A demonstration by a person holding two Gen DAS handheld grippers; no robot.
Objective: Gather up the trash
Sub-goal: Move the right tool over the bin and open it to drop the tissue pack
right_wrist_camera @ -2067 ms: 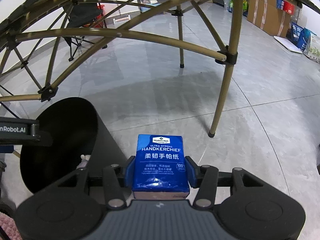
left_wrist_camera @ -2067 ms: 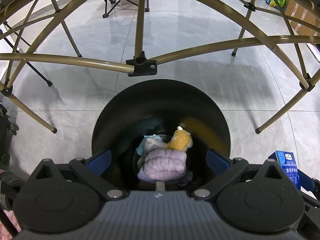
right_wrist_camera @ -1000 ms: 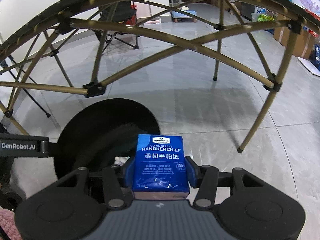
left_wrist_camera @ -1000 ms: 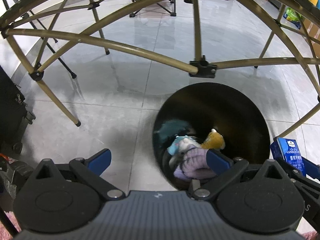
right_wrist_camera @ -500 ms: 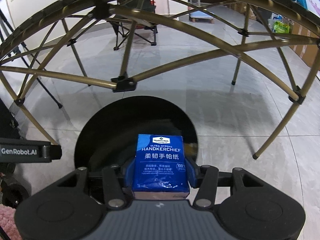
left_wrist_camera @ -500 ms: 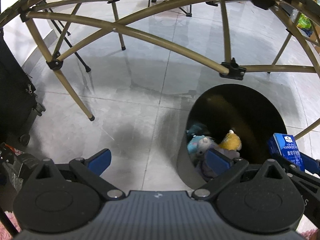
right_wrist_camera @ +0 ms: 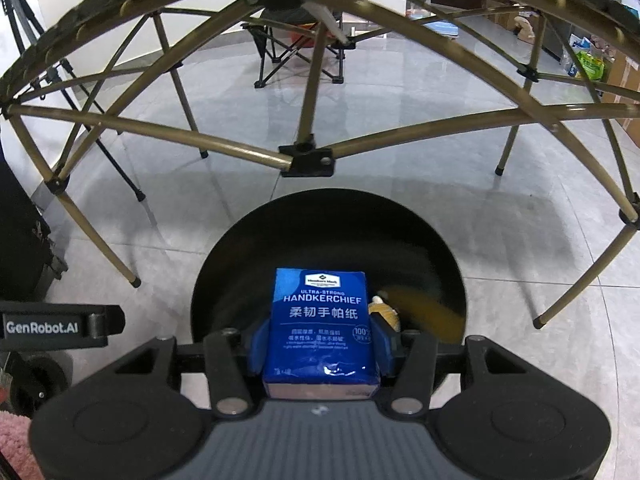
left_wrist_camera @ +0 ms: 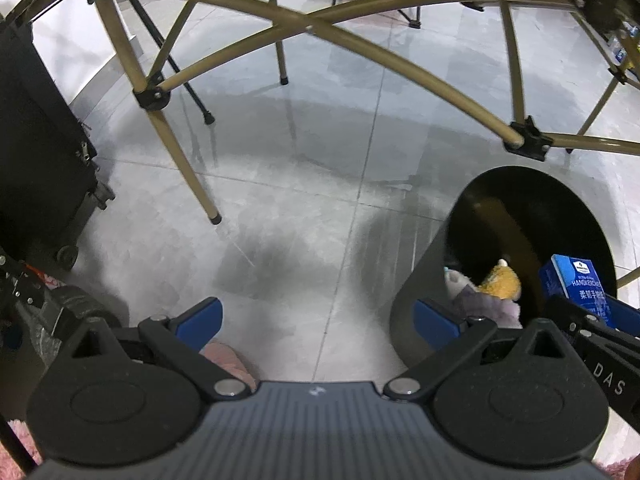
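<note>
My right gripper (right_wrist_camera: pixel 320 340) is shut on a blue handkerchief pack (right_wrist_camera: pixel 320 320), its blue pads pressing both sides. The pack hangs over the mouth of the black bin (right_wrist_camera: pixel 320 216). A yellow plush toy (right_wrist_camera: pixel 386 312) shows inside the bin beside the pack. In the left wrist view the bin (left_wrist_camera: pixel 424 280) stands at the right with the yellow plush (left_wrist_camera: pixel 502 282), a lilac plush (left_wrist_camera: pixel 486 306) and the held pack (left_wrist_camera: pixel 576 286) above its opening. My left gripper (left_wrist_camera: pixel 318 316) is open with nothing between its fingers, over bare floor left of the bin.
Gold folding-frame legs and cross bars (right_wrist_camera: pixel 308 160) arch over the bin and the grey tiled floor (left_wrist_camera: pixel 280 184). A black wheeled case (left_wrist_camera: pixel 36 168) stands at the left. A folding chair (right_wrist_camera: pixel 296 52) sits far back. A pink fuzzy thing (left_wrist_camera: pixel 226 358) lies under the left gripper.
Both grippers have shifted sideways. The right one, with the pack, now sits centred over the bin mouth. The left one has slid left off the bin to bare floor.
</note>
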